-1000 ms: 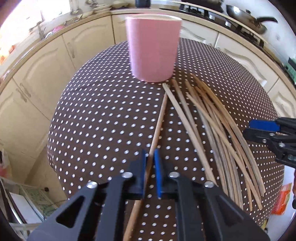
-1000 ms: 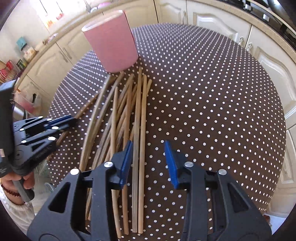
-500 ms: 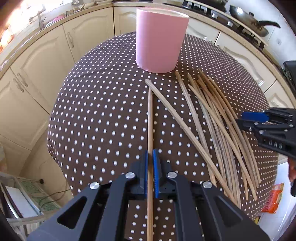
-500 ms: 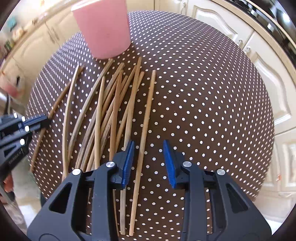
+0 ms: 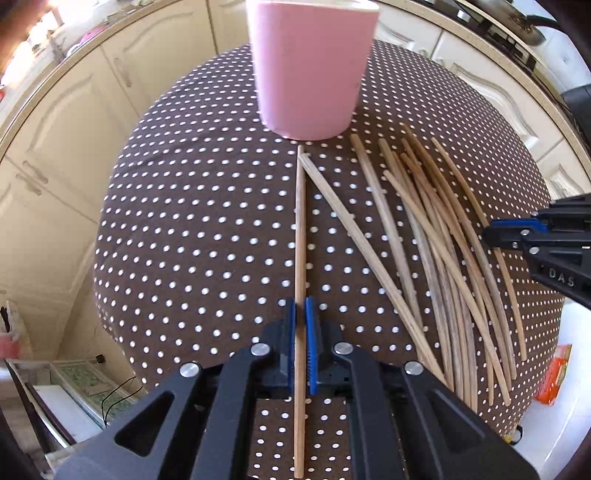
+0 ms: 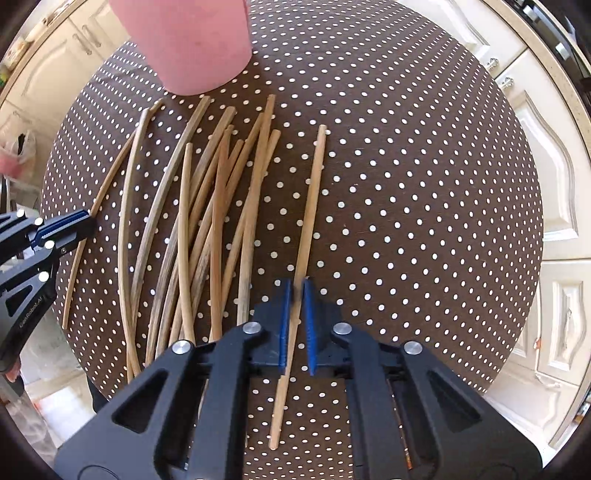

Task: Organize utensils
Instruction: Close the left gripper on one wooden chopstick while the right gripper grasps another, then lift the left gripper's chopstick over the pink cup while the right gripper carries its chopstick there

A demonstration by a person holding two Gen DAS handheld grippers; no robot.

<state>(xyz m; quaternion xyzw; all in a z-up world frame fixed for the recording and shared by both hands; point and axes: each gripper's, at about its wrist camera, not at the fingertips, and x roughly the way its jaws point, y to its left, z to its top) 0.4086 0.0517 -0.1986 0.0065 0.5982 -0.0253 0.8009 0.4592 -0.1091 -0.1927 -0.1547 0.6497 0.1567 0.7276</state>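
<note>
Both my tongs, left gripper [image 5: 300,314] and right gripper [image 6: 294,295], clamp one chopstick [image 5: 300,236] apiece; next, lift toward the pink cup [image 5: 310,66] at twelve o'clock.

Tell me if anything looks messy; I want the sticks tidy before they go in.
Yes: the loose sticks lie fanned and crossing on the dotted tablecloth beside the pink cup. Several look bowed. Each gripper is shut on one separate stick.

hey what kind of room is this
Most likely a home kitchen: cream panelled cabinet doors under a curved countertop, a frying pan on a stove, and wooden chopsticks on a brown polka-dot tablecloth.
</note>
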